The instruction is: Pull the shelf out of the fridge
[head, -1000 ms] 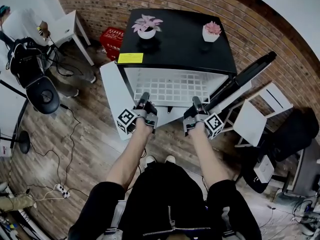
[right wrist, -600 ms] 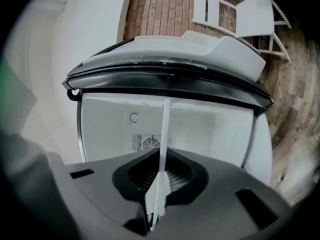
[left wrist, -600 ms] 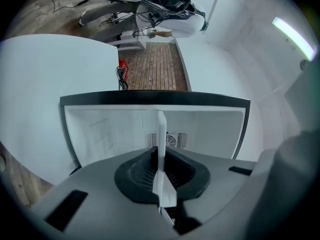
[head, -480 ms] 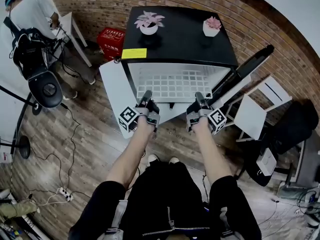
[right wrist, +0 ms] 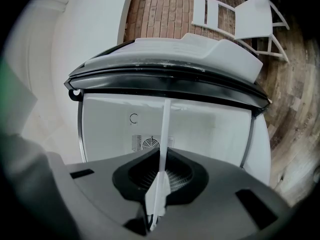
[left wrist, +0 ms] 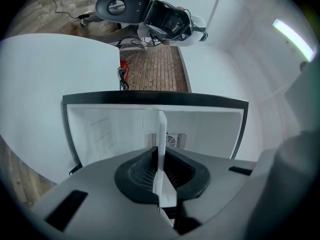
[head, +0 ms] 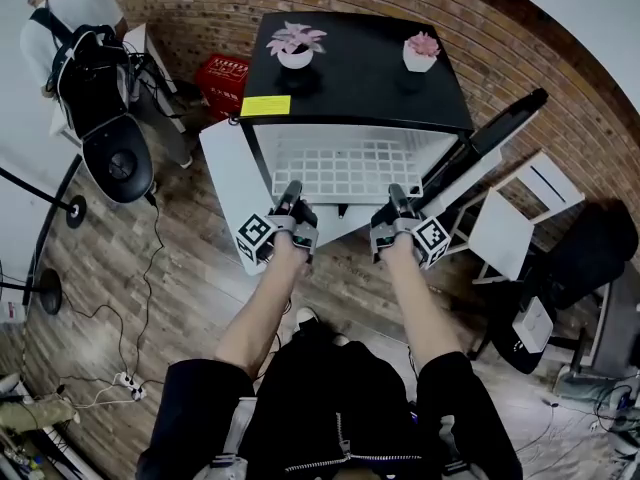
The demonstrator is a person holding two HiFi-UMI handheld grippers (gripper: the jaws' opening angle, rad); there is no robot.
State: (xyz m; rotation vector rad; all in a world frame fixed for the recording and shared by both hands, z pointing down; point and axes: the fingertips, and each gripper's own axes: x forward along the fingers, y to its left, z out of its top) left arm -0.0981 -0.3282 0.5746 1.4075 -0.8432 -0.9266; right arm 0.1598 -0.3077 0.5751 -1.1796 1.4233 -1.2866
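A white wire shelf (head: 345, 165) sticks partway out of the small black fridge (head: 352, 80), lying level. My left gripper (head: 291, 198) is shut on the shelf's front edge at the left. My right gripper (head: 396, 198) is shut on the same edge at the right. In the left gripper view the shelf (left wrist: 161, 134) shows edge-on as a thin white strip pinched between the jaws of my left gripper (left wrist: 161, 156), with the fridge's white inside behind it. The right gripper view shows the same: the shelf (right wrist: 164, 134) runs between the jaws of my right gripper (right wrist: 161, 170).
The fridge door (head: 488, 150) stands open to the right. Two potted plants (head: 295, 48) (head: 421, 50) sit on the fridge top. A white panel (head: 225, 183) stands at the fridge's left, a white chair (head: 520, 218) at the right. At the far left a person (head: 70, 13) stands by an office chair (head: 118, 158).
Both grippers and the shelf have stayed where they were. At the far left the person has come into view and the office chair has shifted.
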